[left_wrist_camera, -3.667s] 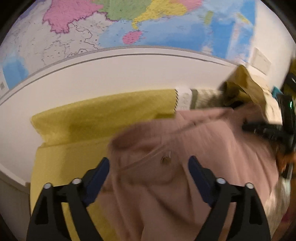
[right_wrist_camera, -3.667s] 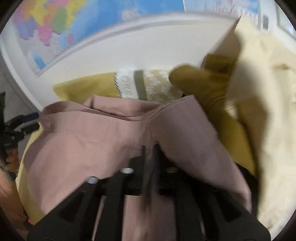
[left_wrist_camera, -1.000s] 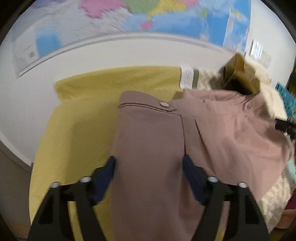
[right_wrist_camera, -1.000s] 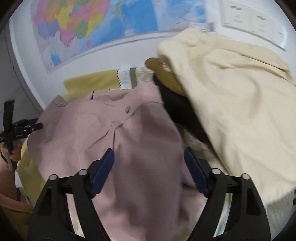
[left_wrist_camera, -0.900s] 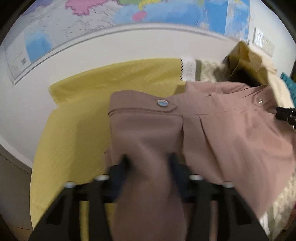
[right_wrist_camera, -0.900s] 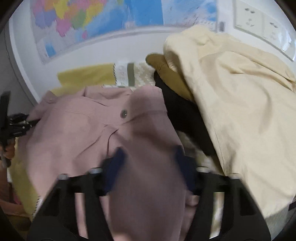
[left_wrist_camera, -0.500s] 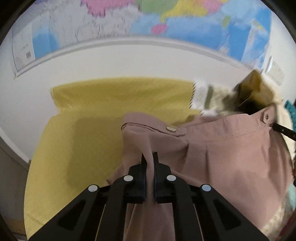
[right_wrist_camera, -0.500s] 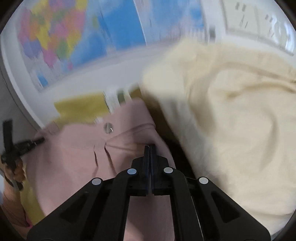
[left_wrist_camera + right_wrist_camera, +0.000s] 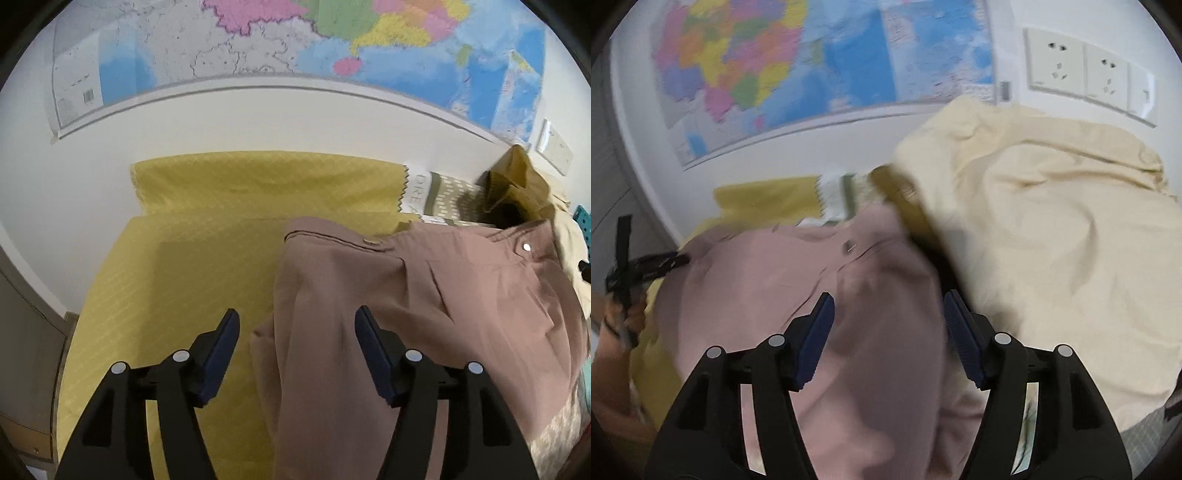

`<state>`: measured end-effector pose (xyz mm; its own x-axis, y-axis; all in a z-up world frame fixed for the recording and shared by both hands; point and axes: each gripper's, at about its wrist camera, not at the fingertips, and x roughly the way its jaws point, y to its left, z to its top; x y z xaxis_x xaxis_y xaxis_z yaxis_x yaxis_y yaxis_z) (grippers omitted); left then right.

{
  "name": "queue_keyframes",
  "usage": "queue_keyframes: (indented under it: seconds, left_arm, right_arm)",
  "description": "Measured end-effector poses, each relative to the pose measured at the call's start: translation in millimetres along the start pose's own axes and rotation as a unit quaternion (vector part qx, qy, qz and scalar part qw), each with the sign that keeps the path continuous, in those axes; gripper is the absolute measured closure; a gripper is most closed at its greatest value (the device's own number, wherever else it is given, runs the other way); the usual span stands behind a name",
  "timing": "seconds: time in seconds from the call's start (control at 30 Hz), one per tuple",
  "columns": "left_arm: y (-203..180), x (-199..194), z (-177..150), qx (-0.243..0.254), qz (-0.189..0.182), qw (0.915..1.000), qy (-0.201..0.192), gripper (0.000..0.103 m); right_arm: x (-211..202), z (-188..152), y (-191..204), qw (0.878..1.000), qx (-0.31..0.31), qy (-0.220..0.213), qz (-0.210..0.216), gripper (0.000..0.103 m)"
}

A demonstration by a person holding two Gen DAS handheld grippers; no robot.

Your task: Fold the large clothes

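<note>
A dusty-pink garment with buttons at its waistband (image 9: 424, 295) lies on a yellow cloth (image 9: 207, 258) that covers the table. My left gripper (image 9: 293, 325) is open, its blue-padded fingers astride the garment's left edge and holding nothing. In the right wrist view the same pink garment (image 9: 812, 295) lies blurred under my right gripper (image 9: 888, 314), which is open and empty. The left gripper also shows at the far left of the right wrist view (image 9: 646, 266).
A pile of clothes sits at the right: a large cream garment (image 9: 1052, 240), a mustard one (image 9: 517, 184) and something dark beneath. A patterned cloth (image 9: 443, 195) lies behind. A wall with a map (image 9: 295, 55) and sockets (image 9: 1089, 77) is close behind the table.
Half a second ago both grippers were shut on the pink garment. Now both are open and the garment lies on the yellow cloth.
</note>
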<state>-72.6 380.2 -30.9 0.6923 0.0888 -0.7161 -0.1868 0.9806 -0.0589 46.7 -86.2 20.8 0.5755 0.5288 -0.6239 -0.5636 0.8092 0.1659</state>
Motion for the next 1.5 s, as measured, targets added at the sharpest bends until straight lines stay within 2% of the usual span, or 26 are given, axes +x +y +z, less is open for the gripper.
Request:
queue_keyframes:
  seconds: [0.1,0.2,0.23,0.3,0.37,0.43,0.5,0.57,0.6,0.63,0.77,0.9,1.0,1.03,1.1,1.13,1.23,1.33,1.5]
  left_arm:
    - [-7,-4,-8,0.022,0.001,0.9998,0.003,0.039]
    - [-11,11,-12,0.024,0.008,0.9994,0.024,0.039]
    - [-10,19,-14,0.019,0.014,0.9991,0.035,0.039]
    - [-5,34,-17,0.005,0.019,0.9984,0.054,0.035]
    - [2,40,-18,-0.021,0.006,0.9981,0.058,0.034]
    - [2,33,-18,-0.024,0.014,0.9982,0.054,0.034]
    - [-4,21,-19,-0.009,0.037,0.9986,0.038,0.034]
    - [-13,5,-23,0.014,0.066,0.9975,0.021,0.034]
    - [-18,-2,-24,0.024,0.075,0.9968,0.012,0.034]
    - [-22,-7,-25,0.031,0.079,0.9964,0.008,0.033]
    - [-42,-24,-30,0.057,0.087,0.9945,-0.014,0.026]
    - [-57,-26,-36,0.079,0.082,0.9934,-0.013,0.024]
    - [-66,-21,-41,0.093,0.083,0.9922,-0.007,0.024]
    - [-66,-17,-43,0.092,0.081,0.9924,-0.002,0.024]
    - [-61,-7,-46,0.080,0.079,0.9936,0.013,0.024]
    - [-58,-1,-47,0.070,0.073,0.9946,0.022,0.023]
    - [-49,4,-51,0.039,0.061,0.9968,0.033,0.019]
    - [-50,-1,-54,0.042,0.068,0.9964,0.029,0.019]
    - [-51,-14,-56,0.041,0.071,0.9964,0.021,0.019]
  right_arm:
    - [7,-15,20,0.999,-0.035,0.021,0.009,0.042]
    - [34,-21,29,0.997,-0.057,0.049,-0.018,0.061]
    - [44,-23,27,0.996,-0.056,0.060,-0.033,0.071]
    - [66,-25,11,0.996,-0.021,0.076,-0.042,0.074]
    - [76,-26,0,0.996,-0.002,0.076,-0.045,0.078]
    - [72,-24,-1,0.997,0.014,0.072,-0.038,0.076]
    - [57,-22,1,0.998,0.018,0.061,-0.029,0.070]
    - [33,-19,9,0.999,0.013,0.034,-0.010,0.055]
    - [22,-20,13,1.000,0.008,0.026,-0.002,0.053]
    - [15,-21,16,1.000,0.003,0.020,0.003,0.052]
    - [-4,-28,44,0.999,-0.030,0.006,0.017,0.037]
    - [-2,-41,52,0.998,-0.051,0.018,0.018,0.037]
    - [15,-50,45,0.998,-0.039,0.039,0.019,0.037]
    - [23,-53,40,0.998,-0.037,0.048,0.012,0.039]
    - [37,-56,34,0.997,-0.031,0.061,-0.027,0.041]
    - [44,-57,25,0.997,-0.005,0.068,-0.028,0.041]
    - [45,-55,15,0.997,0.031,0.066,-0.009,0.041]
    - [36,-55,21,0.998,0.019,0.065,-0.009,0.037]
    - [7,-55,21,0.998,0.036,0.049,0.021,0.035]
